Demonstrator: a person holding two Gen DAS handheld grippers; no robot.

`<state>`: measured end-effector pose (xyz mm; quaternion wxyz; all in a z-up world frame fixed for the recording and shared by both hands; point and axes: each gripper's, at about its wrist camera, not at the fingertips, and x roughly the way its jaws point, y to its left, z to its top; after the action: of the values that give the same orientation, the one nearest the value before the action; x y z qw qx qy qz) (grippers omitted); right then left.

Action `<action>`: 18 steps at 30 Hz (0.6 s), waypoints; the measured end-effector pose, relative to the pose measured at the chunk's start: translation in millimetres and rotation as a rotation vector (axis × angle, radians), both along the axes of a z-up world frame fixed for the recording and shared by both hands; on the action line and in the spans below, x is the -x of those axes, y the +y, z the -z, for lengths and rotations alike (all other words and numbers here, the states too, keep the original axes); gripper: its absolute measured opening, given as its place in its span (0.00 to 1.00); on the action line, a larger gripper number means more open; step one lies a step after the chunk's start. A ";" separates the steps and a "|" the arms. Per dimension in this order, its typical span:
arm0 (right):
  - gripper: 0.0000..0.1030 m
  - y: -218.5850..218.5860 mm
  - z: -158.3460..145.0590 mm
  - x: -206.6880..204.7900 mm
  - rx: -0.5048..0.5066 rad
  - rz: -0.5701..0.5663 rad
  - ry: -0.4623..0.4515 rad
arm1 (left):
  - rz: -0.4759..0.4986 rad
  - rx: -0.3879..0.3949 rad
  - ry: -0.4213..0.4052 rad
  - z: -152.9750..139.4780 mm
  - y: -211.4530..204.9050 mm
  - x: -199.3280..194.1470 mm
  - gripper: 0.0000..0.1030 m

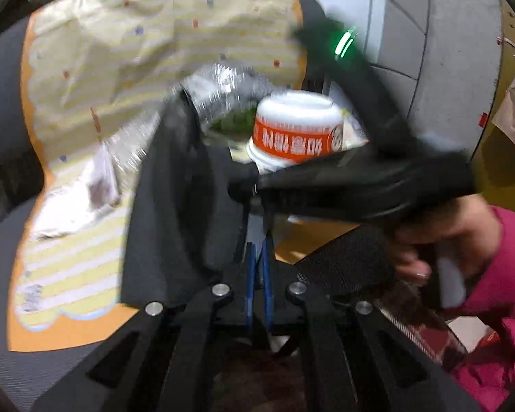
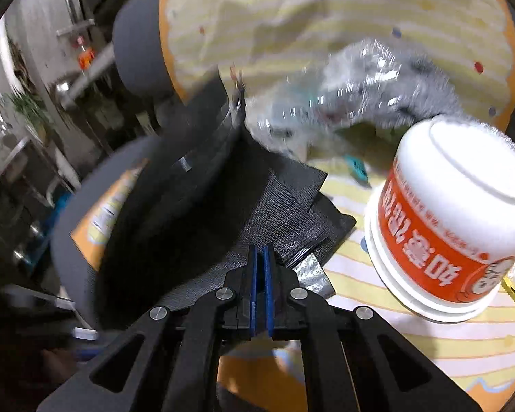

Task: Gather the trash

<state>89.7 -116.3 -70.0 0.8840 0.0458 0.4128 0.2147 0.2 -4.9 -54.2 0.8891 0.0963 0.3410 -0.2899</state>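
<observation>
A black trash bag (image 1: 175, 206) hangs over the table, and each gripper pinches its rim. My left gripper (image 1: 257, 240) is shut on the bag's edge. My right gripper (image 2: 260, 250) is shut on the bag (image 2: 175, 219) at its near rim. A white instant-noodle cup with an orange band (image 2: 443, 219) lies tipped on the striped cloth, right of the bag; it also shows in the left wrist view (image 1: 295, 130) behind the right gripper's body (image 1: 360, 178). Crumpled clear plastic (image 2: 360, 79) lies beyond the bag's mouth and also shows in the left wrist view (image 1: 223, 86).
A yellow striped cloth with an orange border (image 1: 86, 68) covers the table. A crumpled white wrapper (image 1: 82, 199) lies left of the bag. A small teal scrap (image 2: 357, 168) lies near the cup. The person's hand in a pink sleeve (image 1: 463, 240) holds the right gripper.
</observation>
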 end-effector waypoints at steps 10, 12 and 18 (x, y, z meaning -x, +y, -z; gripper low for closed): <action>0.02 -13.8 4.7 13.1 -0.031 0.019 0.001 | -0.262 0.122 0.051 -12.1 81.9 -53.6 0.32; 0.02 -11.9 3.4 11.4 -0.034 0.023 0.002 | -0.245 0.148 0.125 0.7 79.3 -66.2 0.34; 0.02 -21.0 0.8 18.3 -0.036 0.057 -0.007 | -0.180 0.037 0.132 20.0 41.6 -68.6 0.53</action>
<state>71.5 -137.3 -70.9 0.8902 0.0725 0.4042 0.1971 68.8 36.7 -74.1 0.8888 0.0296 0.4005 -0.2208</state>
